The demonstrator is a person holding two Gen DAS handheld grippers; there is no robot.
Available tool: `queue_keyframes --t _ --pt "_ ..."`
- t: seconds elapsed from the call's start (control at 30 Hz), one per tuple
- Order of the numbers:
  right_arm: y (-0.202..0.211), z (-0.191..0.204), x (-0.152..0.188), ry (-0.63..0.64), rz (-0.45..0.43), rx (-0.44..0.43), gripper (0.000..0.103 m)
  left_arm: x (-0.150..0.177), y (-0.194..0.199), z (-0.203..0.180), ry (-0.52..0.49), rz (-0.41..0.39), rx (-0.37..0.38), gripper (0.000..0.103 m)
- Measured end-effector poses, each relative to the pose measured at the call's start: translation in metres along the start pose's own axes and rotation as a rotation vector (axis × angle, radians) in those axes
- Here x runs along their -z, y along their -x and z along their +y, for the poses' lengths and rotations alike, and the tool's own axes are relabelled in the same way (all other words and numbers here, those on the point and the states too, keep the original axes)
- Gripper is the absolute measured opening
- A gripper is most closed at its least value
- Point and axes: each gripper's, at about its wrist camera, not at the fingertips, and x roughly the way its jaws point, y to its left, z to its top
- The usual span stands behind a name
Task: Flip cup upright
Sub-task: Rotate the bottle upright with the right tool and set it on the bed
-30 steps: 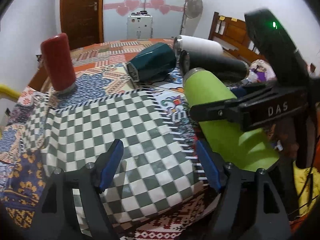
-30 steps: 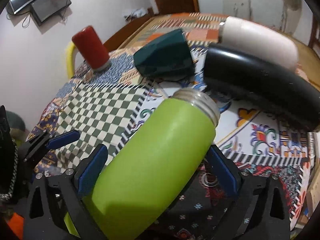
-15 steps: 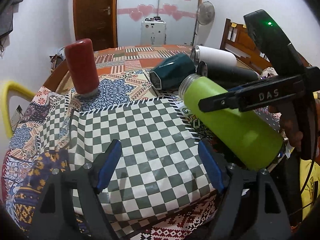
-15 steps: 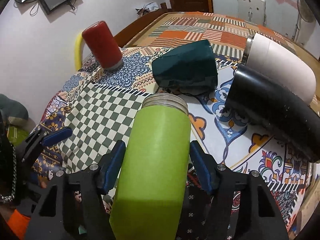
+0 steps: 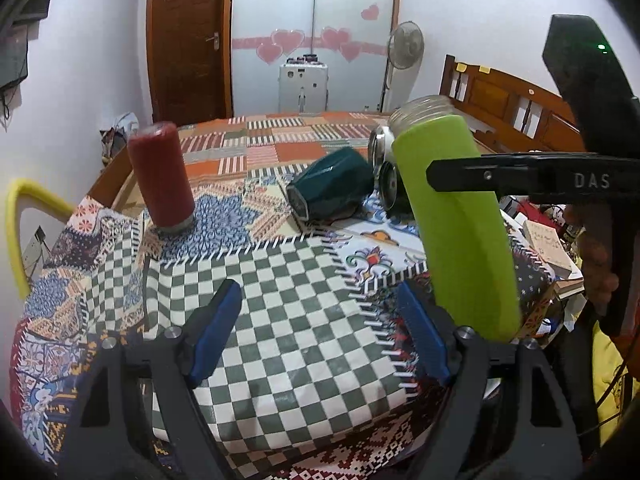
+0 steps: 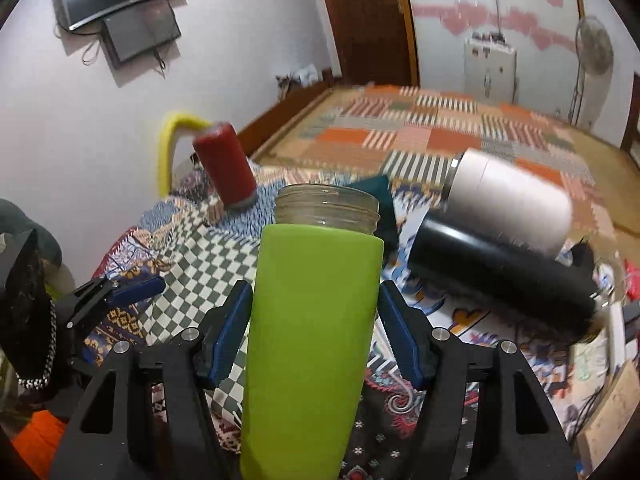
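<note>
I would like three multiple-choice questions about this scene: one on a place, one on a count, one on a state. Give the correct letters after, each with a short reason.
1. Where does the red cup stand?
A. on the far left part of the patterned cloth
B. between the blue pads of the left gripper
C. on top of the dark green cup

2. How many cups lie on their side on the cloth?
A. one
B. three
C. five

3. What is the state of the lime green cup?
A. flat on the cloth
B. held by the right gripper, mouth upward
C. held by the left gripper

Answers:
1 A: it stands near the cloth's far left edge.
2 B: dark green, white cup and black cup lie down.
3 B: the blue pads press both its sides.
</note>
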Motion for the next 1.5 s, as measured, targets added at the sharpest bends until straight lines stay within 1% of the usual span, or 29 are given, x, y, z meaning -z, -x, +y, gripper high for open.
queue_keyframes --t 0.1,0.27,0.37,0.47,0.73,0.97,1.23,1.4,1.5 --pt "0.01 0.001 0.0 -0.003 -0.047 -0.005 0.06 -0.004 0.004 -0.005 -0.012 -0.027 -0.017 0.088" --pt "0.018 0.004 0.001 0.014 -0.115 0.019 0.059 -0.01 0.011 -0.012 -0.014 -0.074 -0.062 0.092" --pt "0.016 0.004 0.001 0.03 -0.127 0.035 0.059 -0.012 0.014 -0.013 -0.015 -0.106 -0.098 0.093" --pt "0.011 0.003 0.001 0.033 -0.135 0.045 0.059 -0.012 0.015 -0.013 -0.012 -0.122 -0.113 0.094" --pt "0.015 0.005 0.004 0.061 -0.149 0.034 0.059 -0.012 0.013 -0.01 -0.002 -0.141 -0.137 0.095" --pt "0.015 0.02 0.012 0.126 -0.177 0.07 0.059 -0.01 0.013 -0.004 0.03 -0.159 -0.148 0.097" --pt "0.017 0.027 0.018 0.154 -0.212 0.096 0.06 -0.01 0.017 0.0 0.045 -0.172 -0.163 0.098" --pt "0.021 0.028 0.021 0.136 -0.218 0.083 0.061 -0.007 0.024 0.0 0.04 -0.187 -0.185 0.098" --pt "0.028 0.029 0.022 0.131 -0.231 0.072 0.065 -0.007 0.032 -0.001 0.05 -0.195 -0.182 0.098"
